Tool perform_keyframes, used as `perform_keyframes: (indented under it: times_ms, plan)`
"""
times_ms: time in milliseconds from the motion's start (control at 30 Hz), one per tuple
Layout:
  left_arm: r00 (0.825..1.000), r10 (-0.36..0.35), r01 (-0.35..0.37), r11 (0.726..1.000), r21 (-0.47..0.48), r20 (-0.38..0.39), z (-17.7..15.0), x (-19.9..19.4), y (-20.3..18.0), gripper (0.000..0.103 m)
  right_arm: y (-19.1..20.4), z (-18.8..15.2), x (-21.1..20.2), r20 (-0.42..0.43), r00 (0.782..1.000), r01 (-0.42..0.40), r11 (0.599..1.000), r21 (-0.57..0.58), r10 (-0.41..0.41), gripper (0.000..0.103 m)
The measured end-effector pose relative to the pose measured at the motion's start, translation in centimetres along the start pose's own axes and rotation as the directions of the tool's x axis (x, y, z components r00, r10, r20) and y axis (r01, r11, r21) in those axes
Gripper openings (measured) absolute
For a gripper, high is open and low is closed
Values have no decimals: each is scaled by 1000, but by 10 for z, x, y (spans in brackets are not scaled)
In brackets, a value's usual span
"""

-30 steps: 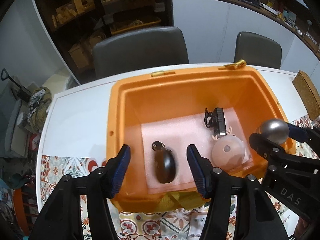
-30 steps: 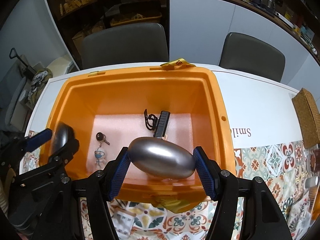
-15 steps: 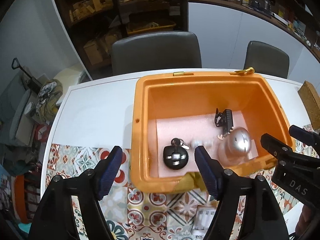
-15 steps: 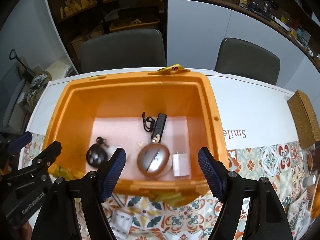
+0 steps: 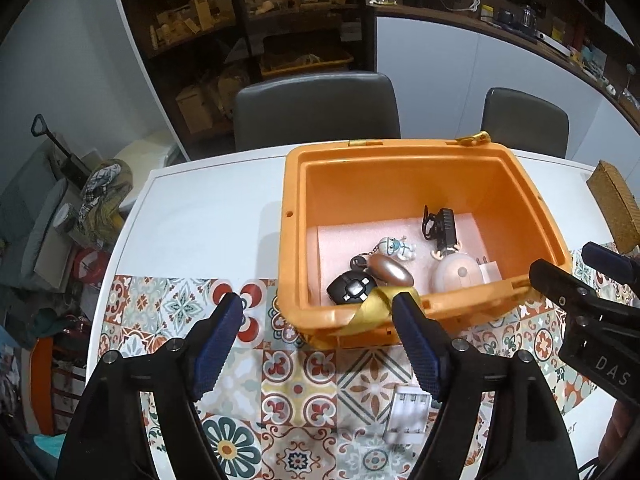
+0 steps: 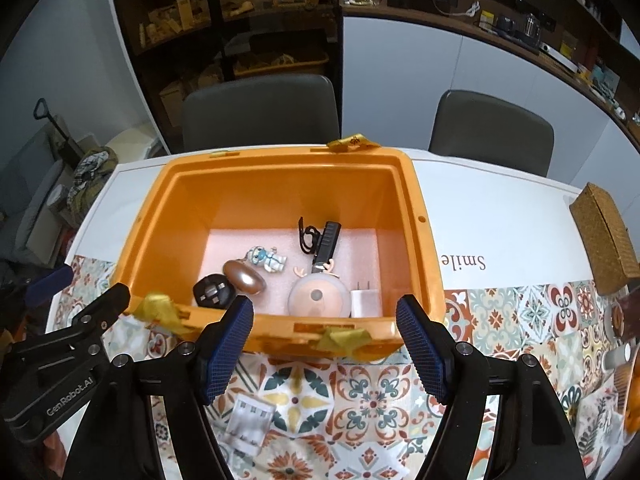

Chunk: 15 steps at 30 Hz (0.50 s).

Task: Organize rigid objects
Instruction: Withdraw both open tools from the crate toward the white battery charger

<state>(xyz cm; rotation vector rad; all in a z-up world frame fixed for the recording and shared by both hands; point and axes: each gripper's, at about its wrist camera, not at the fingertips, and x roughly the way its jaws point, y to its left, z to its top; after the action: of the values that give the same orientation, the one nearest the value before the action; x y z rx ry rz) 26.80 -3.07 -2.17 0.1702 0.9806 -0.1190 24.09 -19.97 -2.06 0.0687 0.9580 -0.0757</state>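
A: Where are the tongs?
B: Left tongs and right tongs, spread and empty, left just widening, over the tiled desk
A: The things?
B: Smooth oval mice on pink foam inside the orange plastic bin

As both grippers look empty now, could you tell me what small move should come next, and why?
Probably lower the left gripper toward the clear battery case lying on the patterned cloth just beneath it. Both the left and the right gripper stand open with nothing between their pads, having just opened, and that case lies outside the orange bin, where the other small items already rest.
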Motion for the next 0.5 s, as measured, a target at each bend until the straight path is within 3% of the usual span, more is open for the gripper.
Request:
perform_keyframes:
  times_ms: [500]
  plan:
    - [999, -10, 11, 1000, -23, 30, -34, -35, 6, 85, 0, -28, -30, 20, 997, -69, 998, -14, 69, 75]
